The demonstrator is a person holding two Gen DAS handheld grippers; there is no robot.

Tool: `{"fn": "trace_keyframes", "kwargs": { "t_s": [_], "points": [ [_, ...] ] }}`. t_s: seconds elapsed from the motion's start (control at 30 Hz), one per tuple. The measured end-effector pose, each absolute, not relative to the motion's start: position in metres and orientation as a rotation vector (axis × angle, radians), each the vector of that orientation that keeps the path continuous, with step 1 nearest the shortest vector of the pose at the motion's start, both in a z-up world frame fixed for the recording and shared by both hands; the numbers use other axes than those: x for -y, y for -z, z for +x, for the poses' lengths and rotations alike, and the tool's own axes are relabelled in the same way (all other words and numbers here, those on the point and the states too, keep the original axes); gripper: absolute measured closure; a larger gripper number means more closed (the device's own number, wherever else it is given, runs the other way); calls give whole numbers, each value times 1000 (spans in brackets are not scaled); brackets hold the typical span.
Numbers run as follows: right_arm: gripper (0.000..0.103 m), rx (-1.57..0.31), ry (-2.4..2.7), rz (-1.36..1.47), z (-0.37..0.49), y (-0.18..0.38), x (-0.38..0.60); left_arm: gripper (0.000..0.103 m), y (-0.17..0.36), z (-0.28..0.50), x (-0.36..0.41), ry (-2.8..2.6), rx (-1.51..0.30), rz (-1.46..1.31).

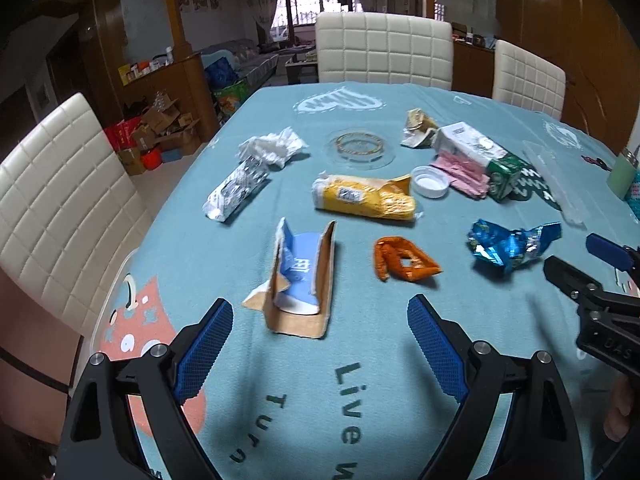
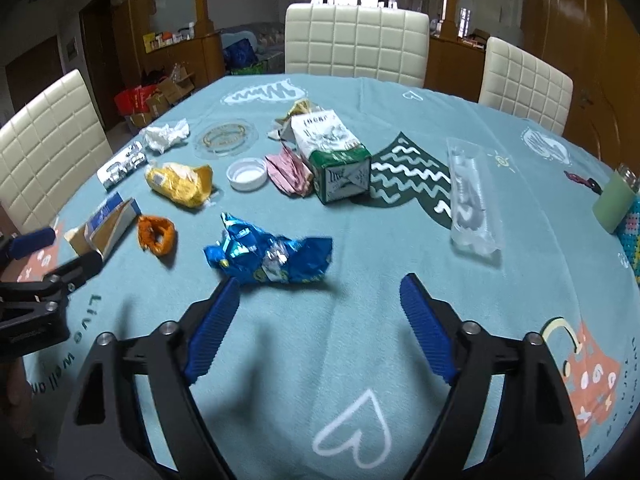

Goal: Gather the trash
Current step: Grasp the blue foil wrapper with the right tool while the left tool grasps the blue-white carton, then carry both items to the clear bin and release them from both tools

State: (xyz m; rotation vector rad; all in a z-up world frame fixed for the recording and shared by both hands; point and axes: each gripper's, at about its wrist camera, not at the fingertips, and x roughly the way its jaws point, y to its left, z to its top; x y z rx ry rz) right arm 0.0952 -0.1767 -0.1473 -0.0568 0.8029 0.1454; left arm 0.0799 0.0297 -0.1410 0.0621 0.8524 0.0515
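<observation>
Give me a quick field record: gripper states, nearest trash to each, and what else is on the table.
left gripper: open, empty
nearest to left: torn blue cardboard box
right gripper: open, empty
nearest to right: blue foil wrapper
other trash: orange wrapper, yellow bag, white cap, green-white carton
surface: teal tablecloth

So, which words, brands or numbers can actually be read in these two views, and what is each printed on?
"Live w": light blue printed tablecloth, near edge, letters turned sideways; line cut off.
"Live well": same tablecloth in the right wrist view, beside the left gripper.
Green and white milk carton: print too blurred.
Torn blue and brown cardboard box, yellow packet: labels unreadable.
</observation>
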Motion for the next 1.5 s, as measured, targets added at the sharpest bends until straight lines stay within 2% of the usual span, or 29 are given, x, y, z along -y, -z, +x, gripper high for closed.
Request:
{"fn": "trace_keyframes", "kwargs": {
  "t_s": [0.07, 0.2, 0.37, 0.4, 0.47, 0.5, 0.53, 0.57, 0.6, 0.63, 0.67, 0.7, 1.03, 1.5],
  "points": [
    [20, -808, -155, -73, 99, 148, 170, 16, 144, 84, -36, -57, -859, 48],
    [10, -836, -171, -83, 116, 153, 157, 16, 152, 97, -43, -63, -876, 54],
    [10, -880, -174, -85, 135, 162, 145, 16, 161, 109, -56, -76, -900, 37],
    [12, -884, -175, -89, 137, 163, 143, 16, 162, 110, -58, -73, -902, 30],
    [23, -888, -179, -98, 140, 166, 139, 16, 163, 111, -62, -62, -904, 13],
    [34, -892, -181, -103, 140, 167, 137, 16, 163, 110, -63, -57, -901, 8],
    [47, -903, -182, -109, 141, 169, 135, 19, 163, 110, -64, -56, -898, 7],
    [47, -917, -184, -114, 143, 172, 133, 28, 163, 109, -64, -54, -895, 10],
    [53, -912, -183, -108, 142, 173, 132, 37, 163, 109, -64, -45, -897, 11],
    [54, -906, -177, -108, 141, 173, 132, 59, 164, 109, -64, -34, -907, 11],
    [55, -906, -177, -111, 141, 172, 131, 66, 165, 109, -64, -35, -908, 21],
    [56, -903, -175, -115, 140, 172, 130, 68, 164, 108, -64, -30, -907, 25],
    [57, -862, -201, -139, 121, 147, 114, 69, 138, 87, -75, -13, -826, 25],
    [57, -814, -336, -221, 102, 123, 29, 69, 119, 49, -147, -133, -773, -26]
  ]
}}
